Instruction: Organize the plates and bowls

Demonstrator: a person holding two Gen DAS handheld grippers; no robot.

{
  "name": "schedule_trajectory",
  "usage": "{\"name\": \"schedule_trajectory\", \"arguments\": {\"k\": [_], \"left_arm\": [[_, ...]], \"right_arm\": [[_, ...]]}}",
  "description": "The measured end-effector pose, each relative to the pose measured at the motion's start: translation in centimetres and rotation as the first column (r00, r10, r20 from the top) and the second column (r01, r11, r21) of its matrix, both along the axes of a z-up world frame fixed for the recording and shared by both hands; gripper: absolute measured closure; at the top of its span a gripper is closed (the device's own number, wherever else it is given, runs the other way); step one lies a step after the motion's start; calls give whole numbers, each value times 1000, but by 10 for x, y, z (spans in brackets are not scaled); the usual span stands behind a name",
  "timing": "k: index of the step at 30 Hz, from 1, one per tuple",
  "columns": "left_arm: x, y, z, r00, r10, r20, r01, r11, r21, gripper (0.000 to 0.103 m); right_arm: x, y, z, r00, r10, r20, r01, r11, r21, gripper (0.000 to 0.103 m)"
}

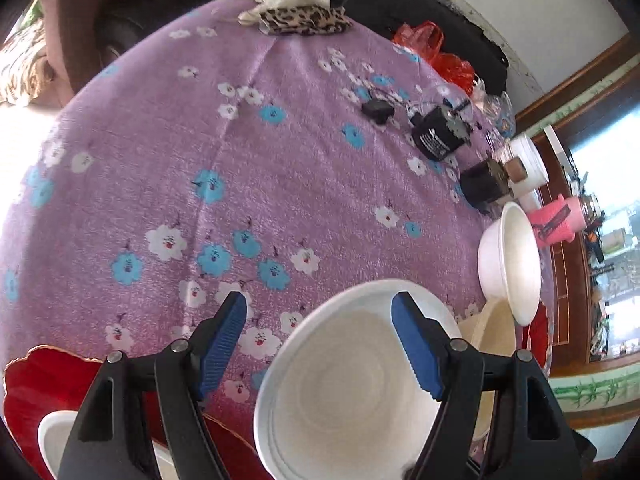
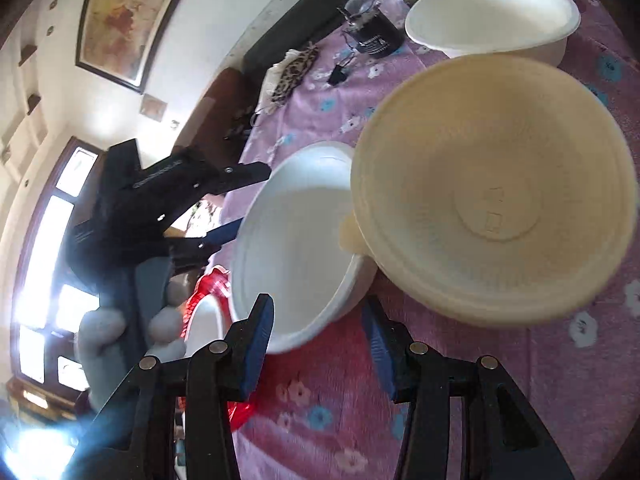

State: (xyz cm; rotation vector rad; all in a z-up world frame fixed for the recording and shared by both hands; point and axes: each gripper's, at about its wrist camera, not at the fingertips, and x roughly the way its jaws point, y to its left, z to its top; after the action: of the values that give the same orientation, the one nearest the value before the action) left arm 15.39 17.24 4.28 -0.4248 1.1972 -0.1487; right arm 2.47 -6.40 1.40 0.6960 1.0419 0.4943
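My left gripper [image 1: 320,312] is open above the purple flowered tablecloth [image 1: 280,160]; its right finger reaches over the rim of a white bowl [image 1: 352,392], its left finger stays outside. A cream bowl [image 1: 492,332] and another white bowl [image 1: 516,264] lie to the right. A red plate [image 1: 44,384] holding a white dish [image 1: 50,436] sits at the lower left. My right gripper [image 2: 316,320] is open, its fingers either side of the near rim of the white bowl [image 2: 292,248]. The cream bowl [image 2: 492,188] and far white bowl [image 2: 492,12] lie beyond. The left gripper [image 2: 224,216] shows there at the bowl's far rim.
Black cylindrical jars [image 1: 436,136], a small black item [image 1: 376,110], a red bag [image 1: 440,56], leopard-print cloth [image 1: 300,20] and a white cup [image 1: 528,164] line the table's far side. A pink cup [image 1: 556,224] stands beyond the right edge.
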Motion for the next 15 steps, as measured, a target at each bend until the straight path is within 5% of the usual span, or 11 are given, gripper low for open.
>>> {"name": "schedule_trajectory", "arguments": {"k": [5, 9, 15], "left_arm": [[-3, -8, -1, 997, -74, -2, 74, 997, 10, 29], [-12, -12, 12, 993, -99, 64, 92, 990, 106, 65], [-28, 4, 40, 987, -61, 148, 53, 997, 56, 70]], "right_arm": [[12, 14, -5, 999, -34, -6, 34, 998, -60, 53], [16, 23, -8, 999, -37, -9, 36, 997, -71, 67], [13, 28, -4, 1000, -29, 7, 29, 999, -44, 70]]}}
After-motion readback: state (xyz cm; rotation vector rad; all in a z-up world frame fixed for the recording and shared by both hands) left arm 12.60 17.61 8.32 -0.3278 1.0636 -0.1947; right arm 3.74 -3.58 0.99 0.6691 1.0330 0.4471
